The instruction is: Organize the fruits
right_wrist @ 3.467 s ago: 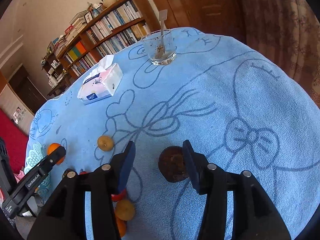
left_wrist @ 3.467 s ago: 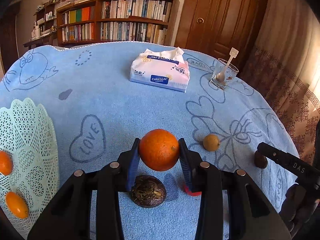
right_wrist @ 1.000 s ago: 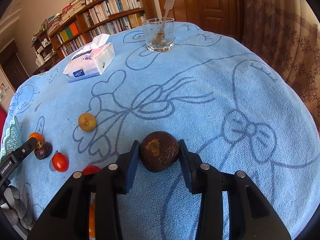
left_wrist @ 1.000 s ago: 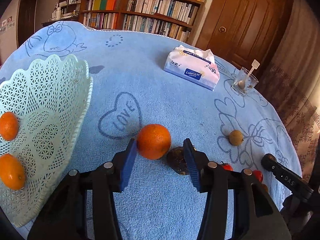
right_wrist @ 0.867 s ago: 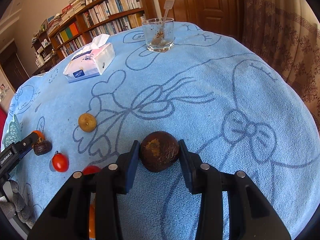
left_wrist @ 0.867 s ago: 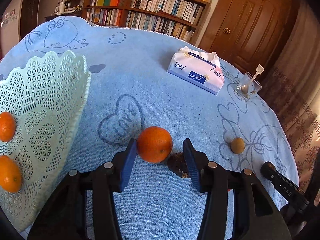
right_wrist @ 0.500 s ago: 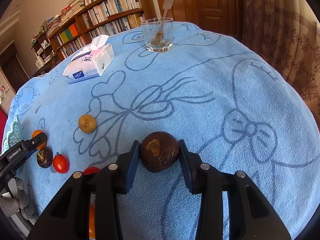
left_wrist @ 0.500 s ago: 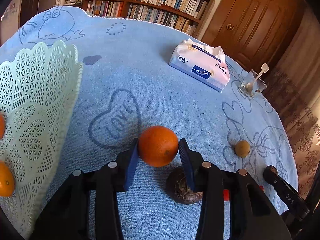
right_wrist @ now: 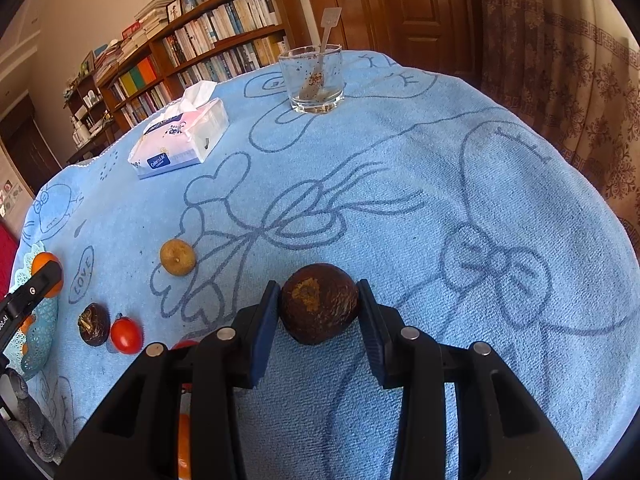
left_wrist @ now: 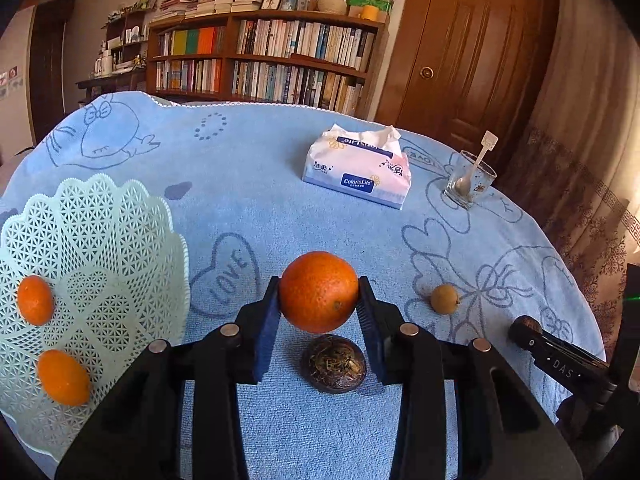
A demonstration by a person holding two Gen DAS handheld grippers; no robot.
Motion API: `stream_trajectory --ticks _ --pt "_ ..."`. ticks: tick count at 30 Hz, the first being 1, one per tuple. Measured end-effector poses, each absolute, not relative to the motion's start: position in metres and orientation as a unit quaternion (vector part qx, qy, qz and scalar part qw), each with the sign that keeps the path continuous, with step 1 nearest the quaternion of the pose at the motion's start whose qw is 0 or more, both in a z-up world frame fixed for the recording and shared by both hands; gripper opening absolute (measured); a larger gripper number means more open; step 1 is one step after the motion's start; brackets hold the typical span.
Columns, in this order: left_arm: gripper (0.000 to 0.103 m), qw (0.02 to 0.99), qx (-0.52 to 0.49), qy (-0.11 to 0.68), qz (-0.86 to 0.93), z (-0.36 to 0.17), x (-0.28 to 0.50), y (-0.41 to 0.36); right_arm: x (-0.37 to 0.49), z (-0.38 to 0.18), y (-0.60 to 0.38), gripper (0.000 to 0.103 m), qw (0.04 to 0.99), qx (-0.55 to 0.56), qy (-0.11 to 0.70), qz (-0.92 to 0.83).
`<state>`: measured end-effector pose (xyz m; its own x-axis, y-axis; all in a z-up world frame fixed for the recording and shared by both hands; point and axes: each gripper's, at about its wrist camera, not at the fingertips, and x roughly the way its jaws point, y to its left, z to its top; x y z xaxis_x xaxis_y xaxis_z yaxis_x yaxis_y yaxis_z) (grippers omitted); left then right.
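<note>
1. Your left gripper (left_wrist: 319, 294) is clamped on the orange (left_wrist: 319, 291); the basket (left_wrist: 120, 240) sits at nine o'clock.
2. Your right gripper (right_wrist: 319, 306) pinches the brown fruit (right_wrist: 319, 303).
3. Risk: round fruit may slip out if your squeeze slackens mid-carry.

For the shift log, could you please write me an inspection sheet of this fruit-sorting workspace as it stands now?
Surface: round table under a blue cartoon-print cloth.
Job's things: mint lattice basket holding two small orange fruits; dark wrinkled fruit, tan fruit and cherry tomato loose on the cloth.
Clutter: tissue pack; glass with spoon.
Grippers: left gripper shut on an orange; right gripper shut on a dark brown fruit.
Cables: nothing seen.
Surroundings: bookshelf, wooden door, curtain.
</note>
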<state>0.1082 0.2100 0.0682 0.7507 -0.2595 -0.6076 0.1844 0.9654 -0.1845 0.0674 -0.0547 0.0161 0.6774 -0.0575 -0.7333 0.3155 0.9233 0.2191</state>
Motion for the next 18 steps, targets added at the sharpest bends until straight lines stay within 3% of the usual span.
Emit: stream_trajectory --ticks 18 --pt "0.038 0.954 -0.108 0.279 0.027 0.094 0.073 0.322 0.065 0.019 -0.054 0.039 0.906 0.158 0.376 -0.111"
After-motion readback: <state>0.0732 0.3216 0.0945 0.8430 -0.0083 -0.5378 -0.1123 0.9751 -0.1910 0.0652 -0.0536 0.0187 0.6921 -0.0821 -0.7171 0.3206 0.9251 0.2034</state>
